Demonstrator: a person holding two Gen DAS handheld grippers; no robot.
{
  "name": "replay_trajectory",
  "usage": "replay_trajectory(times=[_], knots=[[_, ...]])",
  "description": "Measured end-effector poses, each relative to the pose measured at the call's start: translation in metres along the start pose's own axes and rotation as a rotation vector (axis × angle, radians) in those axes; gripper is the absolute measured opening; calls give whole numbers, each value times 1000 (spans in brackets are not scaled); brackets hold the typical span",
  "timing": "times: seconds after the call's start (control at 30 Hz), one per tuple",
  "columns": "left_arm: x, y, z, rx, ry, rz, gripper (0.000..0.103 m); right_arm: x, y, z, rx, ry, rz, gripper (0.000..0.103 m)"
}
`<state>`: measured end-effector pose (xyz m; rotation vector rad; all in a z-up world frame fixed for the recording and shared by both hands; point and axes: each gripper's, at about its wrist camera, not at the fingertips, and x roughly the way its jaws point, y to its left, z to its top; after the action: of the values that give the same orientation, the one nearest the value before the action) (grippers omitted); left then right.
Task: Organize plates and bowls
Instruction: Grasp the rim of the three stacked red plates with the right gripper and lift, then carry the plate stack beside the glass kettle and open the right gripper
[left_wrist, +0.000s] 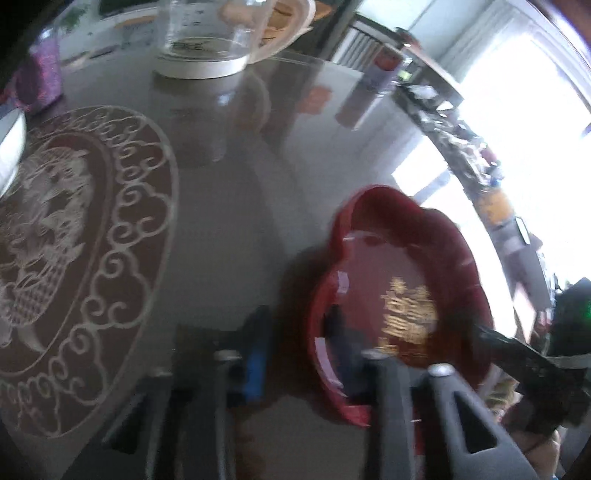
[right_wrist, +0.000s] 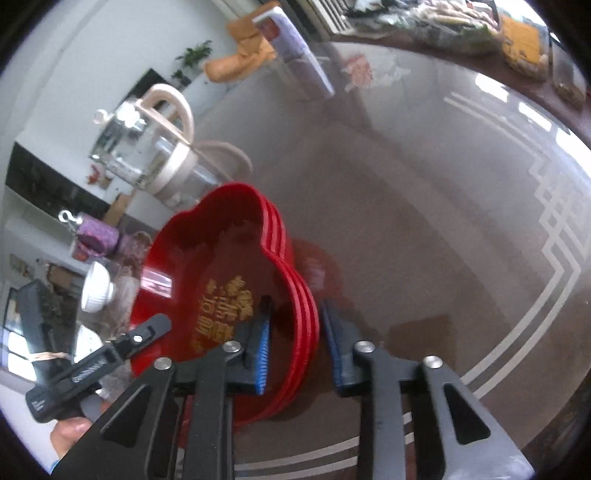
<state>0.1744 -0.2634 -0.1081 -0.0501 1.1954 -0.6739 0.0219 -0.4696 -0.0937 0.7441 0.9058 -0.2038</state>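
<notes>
A stack of red lobed plates (left_wrist: 406, 266) with gold lettering lies on the glass table (right_wrist: 443, 221). My left gripper (left_wrist: 297, 332) straddles the stack's rim, one blue pad outside and one finger inside. The jaws stand narrow and hold the rim. My right gripper (right_wrist: 297, 339) clamps the opposite edge of the red plates (right_wrist: 207, 266), with three rims between its blue pads (right_wrist: 263, 350). A white bowl (right_wrist: 98, 286) stands beyond the plates and shows again at the left edge as the bowl (left_wrist: 11, 147).
A glass kettle (right_wrist: 147, 155) with a cream handle stands behind the plates. A purple pouch (right_wrist: 98, 234) sits near the bowl. An etched round pattern (left_wrist: 74, 240) marks the table's middle. Bags and packets (right_wrist: 480, 29) crowd the far edge. A hand (right_wrist: 70, 432) holds the left gripper.
</notes>
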Motion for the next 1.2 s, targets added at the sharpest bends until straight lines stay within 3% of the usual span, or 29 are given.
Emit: replay_trajectory(times=[0.07,0.2,0.47,0.67,0.73,0.77,0.8,0.83,0.87,0.97,1.07,1.2], knots=[[-4,-1,5,19,-30,47,15,-1,6,0,-13,-5,6,21],[-10,25,27,-39,-63,39,15,11,30,5,-59,-12,-3,21],[-19,84,80,-102,-153,131,15,70,96,41,-124,-21,44,21],[-1,99,102,-121,-152,146,16,97,109,60,-137,-27,14,22],[-2,104,99,-139,-172,127,23,96,109,58,-135,-37,17,26],[-6,107,96,-150,-194,120,35,90,109,56,-134,-66,13,31],[-12,111,93,-164,-216,126,56,80,109,53,-137,-113,3,56],[-19,114,90,-179,-241,136,66,70,108,49,-141,-158,-13,71],[-33,119,84,-201,-299,153,78,54,107,43,-141,-222,-48,71],[-69,126,63,-223,-398,182,81,16,101,25,-117,-342,-69,71],[-97,124,29,-194,-432,201,87,-20,100,-7,-113,-430,-53,71],[-112,113,-34,-106,-426,283,91,-33,111,-59,-173,-415,-46,72]])
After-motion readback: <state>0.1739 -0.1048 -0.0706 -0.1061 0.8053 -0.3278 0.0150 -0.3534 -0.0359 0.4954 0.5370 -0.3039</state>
